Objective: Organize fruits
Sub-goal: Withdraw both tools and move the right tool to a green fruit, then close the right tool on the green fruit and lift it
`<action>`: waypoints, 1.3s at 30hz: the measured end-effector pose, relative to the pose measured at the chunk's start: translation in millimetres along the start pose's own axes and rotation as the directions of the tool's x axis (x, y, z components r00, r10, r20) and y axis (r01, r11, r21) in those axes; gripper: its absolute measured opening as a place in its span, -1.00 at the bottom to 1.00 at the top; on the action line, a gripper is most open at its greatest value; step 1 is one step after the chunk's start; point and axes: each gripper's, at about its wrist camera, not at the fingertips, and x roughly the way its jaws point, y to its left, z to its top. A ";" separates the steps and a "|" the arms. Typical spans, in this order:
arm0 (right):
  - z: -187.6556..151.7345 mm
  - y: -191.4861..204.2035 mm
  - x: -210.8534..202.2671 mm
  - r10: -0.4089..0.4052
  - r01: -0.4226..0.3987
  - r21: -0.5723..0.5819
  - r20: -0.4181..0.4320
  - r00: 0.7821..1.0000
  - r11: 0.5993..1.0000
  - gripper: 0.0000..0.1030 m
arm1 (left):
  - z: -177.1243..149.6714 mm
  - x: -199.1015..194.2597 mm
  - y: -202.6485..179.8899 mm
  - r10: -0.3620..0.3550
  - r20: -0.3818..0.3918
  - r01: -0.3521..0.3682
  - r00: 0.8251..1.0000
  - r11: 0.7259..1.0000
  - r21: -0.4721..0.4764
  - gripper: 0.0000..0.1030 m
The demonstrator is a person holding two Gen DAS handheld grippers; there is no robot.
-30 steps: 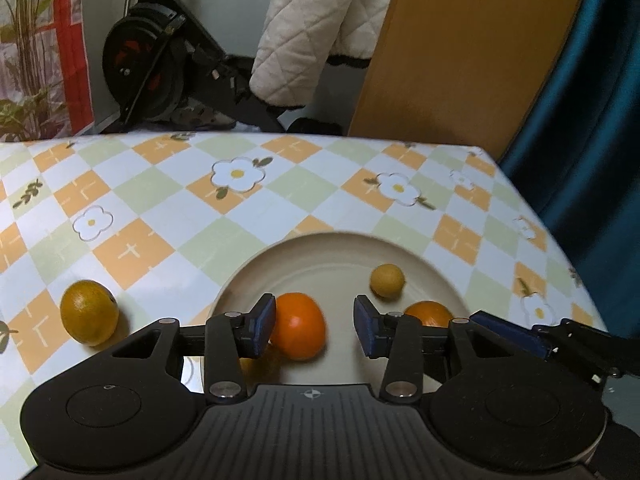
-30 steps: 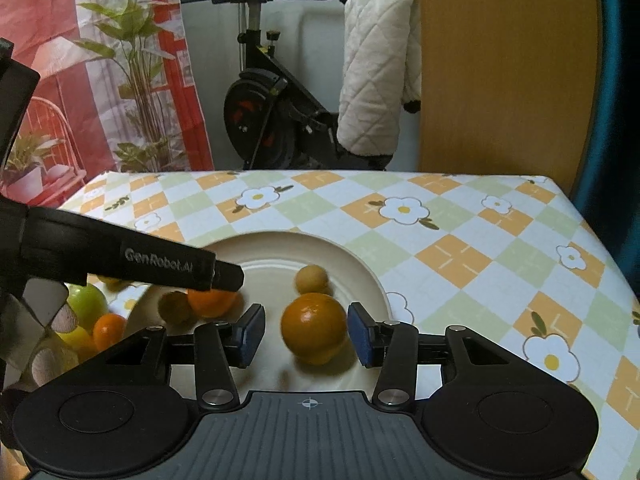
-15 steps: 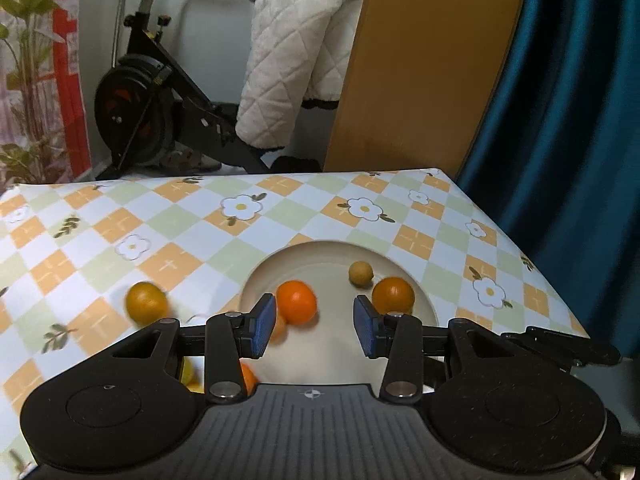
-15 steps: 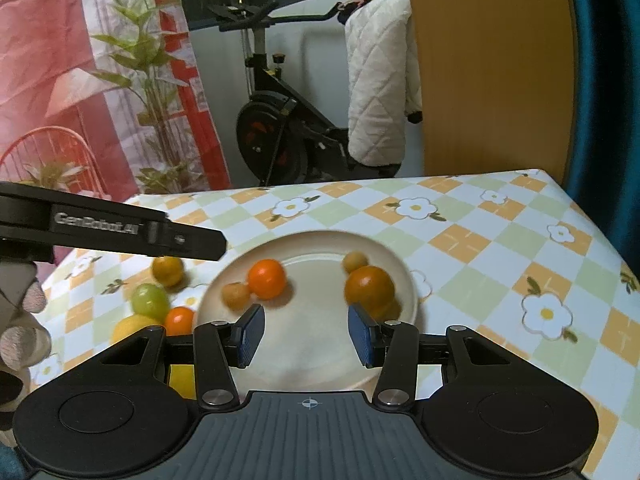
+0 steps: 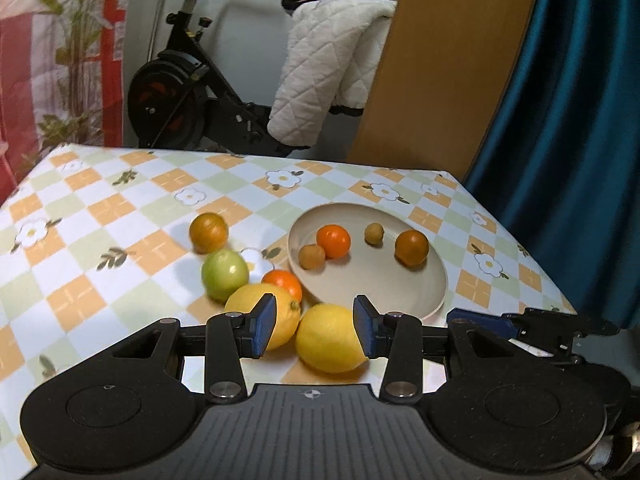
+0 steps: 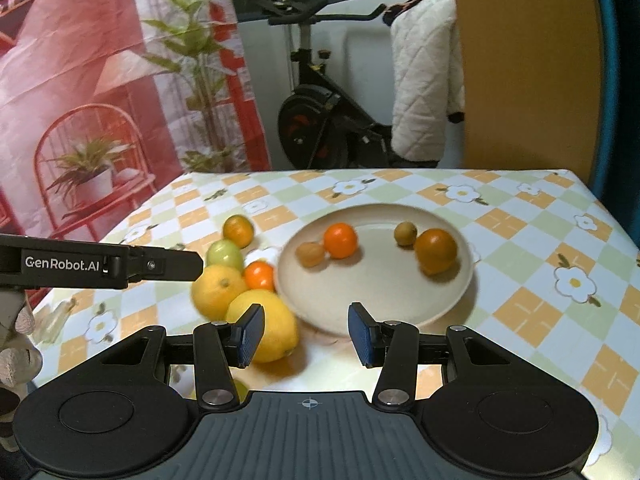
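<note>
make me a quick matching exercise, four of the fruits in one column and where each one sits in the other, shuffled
Things:
1. green fruit
2. bright orange fruit
3. lemon
4. smallest tan fruit

Places:
A. on the plate, touching a tan fruit
B. on the cloth, nearest the left claw
C. on the cloth, among the fruits left of the plate
D. on the plate, toward its far side

Pairs: 1-C, 2-A, 3-B, 4-D

One legible text: "GenRobot.AI", white print on the black finger of the left gripper [image 6: 100, 266], which entered the right wrist view at 9 o'clock. No other text, number or label was readable in either view.
</note>
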 end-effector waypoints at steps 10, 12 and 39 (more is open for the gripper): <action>-14.9 30.2 2.2 0.041 -0.046 -0.068 -0.073 0.996 0.997 -0.16 | -23.9 0.0 9.3 -0.025 -0.036 0.024 0.999 0.999 -0.040 -0.13; -14.8 33.4 2.6 0.049 -0.056 -0.081 -0.080 0.996 0.995 -0.16 | -26.6 2.1 11.9 -0.032 -0.049 0.029 0.998 0.998 -0.048 -0.13; -37.3 48.5 19.5 0.091 -0.120 -0.150 -0.187 0.978 0.981 -0.17 | -47.3 24.2 15.3 -0.135 -0.149 0.120 0.980 0.987 -0.105 -0.13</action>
